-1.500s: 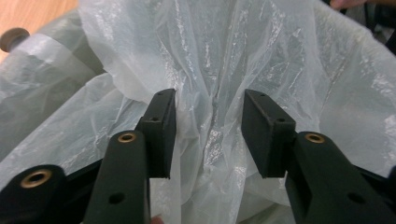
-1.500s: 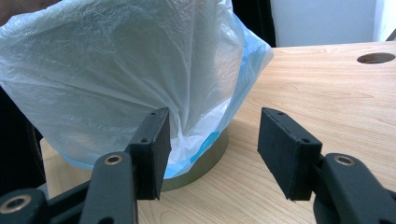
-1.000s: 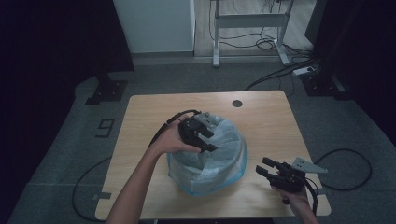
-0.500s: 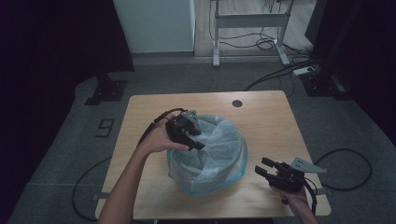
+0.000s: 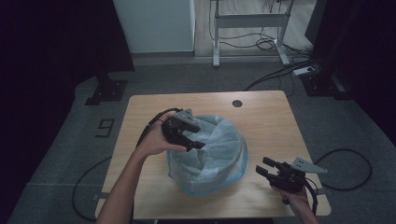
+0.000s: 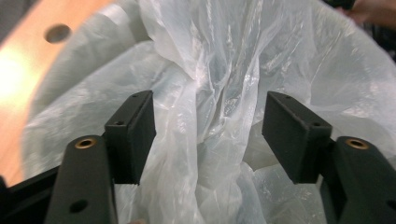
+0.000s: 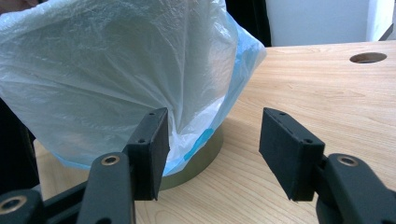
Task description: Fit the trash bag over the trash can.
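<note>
A round bin stands mid-table, lined with a translucent white plastic bag with a blue hem; its olive base shows under the bag. My left gripper hovers at the bin's left rim, pointing into it. Its jaws have just been opening, and a crumpled fold of the bag stands between the pads without being pressed by them; the left gripper is open. My right gripper rests low near the table's front right, open, facing the bag's outer side with nothing between its jaws.
The wooden table has a round cable hole at the back, also in the right gripper view. Bare wood lies right of the bin. Cables and a desk frame lie on the floor beyond.
My left gripper has moved left, from over the bag's middle to the bin's left rim. The right gripper has stayed where it was.
</note>
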Action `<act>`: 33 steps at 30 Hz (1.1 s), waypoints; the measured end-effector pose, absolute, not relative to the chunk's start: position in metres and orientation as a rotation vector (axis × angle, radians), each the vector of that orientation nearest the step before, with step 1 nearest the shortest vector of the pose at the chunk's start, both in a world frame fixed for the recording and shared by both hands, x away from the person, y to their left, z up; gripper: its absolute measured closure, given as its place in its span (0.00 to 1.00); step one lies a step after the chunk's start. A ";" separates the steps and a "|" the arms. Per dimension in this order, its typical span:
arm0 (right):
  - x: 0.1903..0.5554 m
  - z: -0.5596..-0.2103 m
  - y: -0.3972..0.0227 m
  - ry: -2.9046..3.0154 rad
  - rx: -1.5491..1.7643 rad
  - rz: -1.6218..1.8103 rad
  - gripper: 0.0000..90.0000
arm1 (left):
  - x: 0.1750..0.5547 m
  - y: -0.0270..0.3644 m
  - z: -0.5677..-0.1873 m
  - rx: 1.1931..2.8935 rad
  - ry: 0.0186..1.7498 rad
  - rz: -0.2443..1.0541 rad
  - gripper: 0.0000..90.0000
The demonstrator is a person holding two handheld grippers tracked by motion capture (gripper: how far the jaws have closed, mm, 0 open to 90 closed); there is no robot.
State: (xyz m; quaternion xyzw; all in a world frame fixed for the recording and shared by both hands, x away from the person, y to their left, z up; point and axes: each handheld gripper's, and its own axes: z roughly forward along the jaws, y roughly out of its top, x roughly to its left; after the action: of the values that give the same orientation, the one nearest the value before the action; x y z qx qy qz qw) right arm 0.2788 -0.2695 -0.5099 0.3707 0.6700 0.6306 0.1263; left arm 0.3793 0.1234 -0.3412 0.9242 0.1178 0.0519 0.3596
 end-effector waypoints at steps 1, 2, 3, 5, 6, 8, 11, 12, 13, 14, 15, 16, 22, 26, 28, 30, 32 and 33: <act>0.279 -0.510 -0.269 1.951 1.080 1.833 0.46 | 0.377 0.127 -0.341 2.364 0.309 0.144 0.37; 0.279 -0.510 -0.269 1.952 1.080 1.829 0.46 | 0.375 0.131 -0.341 2.344 0.314 0.154 0.36; 0.279 -0.510 -0.269 1.952 1.079 1.826 0.46 | 0.373 0.136 -0.341 2.322 0.321 0.167 0.35; 0.278 -0.510 -0.269 1.954 1.076 1.815 0.46 | 0.367 0.144 -0.341 2.284 0.339 0.189 0.34; 0.278 -0.510 -0.268 1.955 1.076 1.811 0.45 | 0.366 0.147 -0.342 2.274 0.344 0.201 0.34; 0.278 -0.510 -0.267 1.956 1.074 1.800 0.45 | 0.360 0.157 -0.344 2.240 0.358 0.222 0.34; 0.278 -0.510 -0.267 1.955 1.074 1.793 0.44 | 0.352 0.168 -0.347 2.201 0.376 0.240 0.33; 0.278 -0.510 -0.267 1.956 1.074 1.789 0.44 | 0.350 0.171 -0.348 2.191 0.382 0.248 0.33; 0.278 -0.511 -0.267 1.959 1.073 1.782 0.44 | 0.347 0.175 -0.349 2.180 0.387 0.255 0.33; 0.278 -0.511 -0.267 1.960 1.072 1.775 0.44 | 0.345 0.178 -0.350 2.169 0.392 0.256 0.33; 0.278 -0.511 -0.267 1.960 1.071 1.768 0.44 | 0.342 0.182 -0.351 2.158 0.398 0.257 0.33; 0.278 -0.511 -0.267 1.962 1.071 1.760 0.44 | 0.340 0.186 -0.352 2.150 0.404 0.261 0.33; 0.277 -0.513 -0.268 1.961 1.078 1.743 0.43 | 0.320 0.210 -0.360 2.090 0.438 0.290 0.33; 0.277 -0.512 -0.270 1.956 1.083 1.740 0.43 | 0.310 0.227 -0.370 2.061 0.474 0.308 0.32; 0.276 -0.512 -0.270 1.954 1.083 1.736 0.43 | 0.305 0.235 -0.376 2.047 0.497 0.313 0.32; 0.276 -0.512 -0.271 1.949 1.084 1.734 0.43 | 0.300 0.242 -0.381 2.038 0.514 0.318 0.32; 0.275 -0.512 -0.273 1.947 1.087 1.731 0.43 | 0.295 0.248 -0.387 2.028 0.529 0.322 0.32; 0.275 -0.513 -0.274 1.946 1.088 1.730 0.42 | 0.292 0.251 -0.391 2.023 0.537 0.322 0.32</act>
State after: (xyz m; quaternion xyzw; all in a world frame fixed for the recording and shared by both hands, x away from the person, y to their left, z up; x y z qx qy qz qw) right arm 0.2753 -0.2738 -0.5126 0.3807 0.6809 0.6051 0.1591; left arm 0.2920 0.2514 -0.3906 0.8327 0.2211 0.1325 0.4900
